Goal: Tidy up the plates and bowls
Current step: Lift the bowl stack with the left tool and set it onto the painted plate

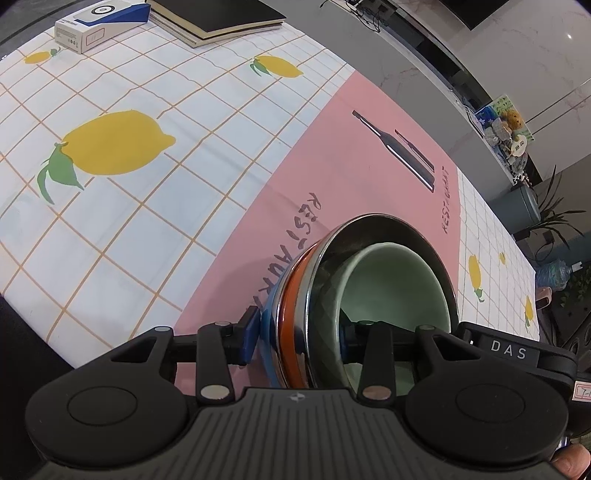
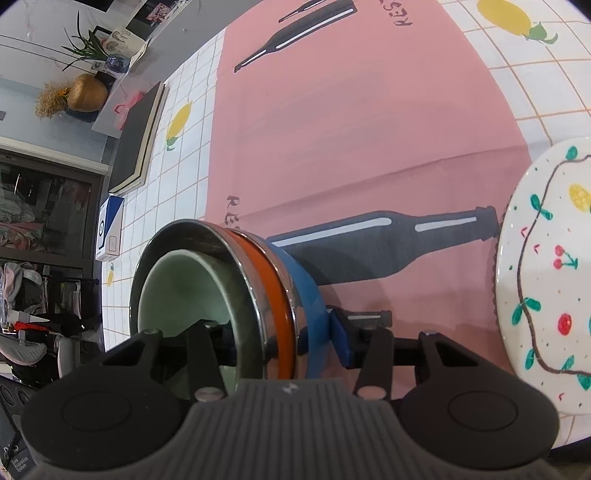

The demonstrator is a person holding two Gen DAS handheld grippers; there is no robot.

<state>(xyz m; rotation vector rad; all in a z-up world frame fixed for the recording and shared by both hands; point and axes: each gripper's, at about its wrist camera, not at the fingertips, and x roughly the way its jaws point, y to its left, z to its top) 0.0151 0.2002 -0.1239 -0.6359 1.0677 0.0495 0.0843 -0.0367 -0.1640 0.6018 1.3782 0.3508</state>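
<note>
A stack of nested bowls (image 1: 295,299) is held on edge above the pink placemat (image 1: 332,140): blue outermost, then orange, then steel-rimmed, with a pale green bowl (image 1: 391,288) innermost. My left gripper (image 1: 299,336) is shut on the stack's rim, one blue pad outside, the other inside. My right gripper (image 2: 284,332) is shut on the same stack (image 2: 273,295) from the other side. The green bowl (image 2: 181,295) shows inside. A white plate (image 2: 546,280) painted with cherries and leaves lies flat at the right.
A lemon-print checked tablecloth (image 1: 110,206) covers the table. A black notebook (image 1: 218,18) and a white-blue box (image 1: 96,26) lie at the far edge. The notebook (image 2: 140,140) and box (image 2: 110,229) also show in the right wrist view. Shelves with clutter lie beyond the table.
</note>
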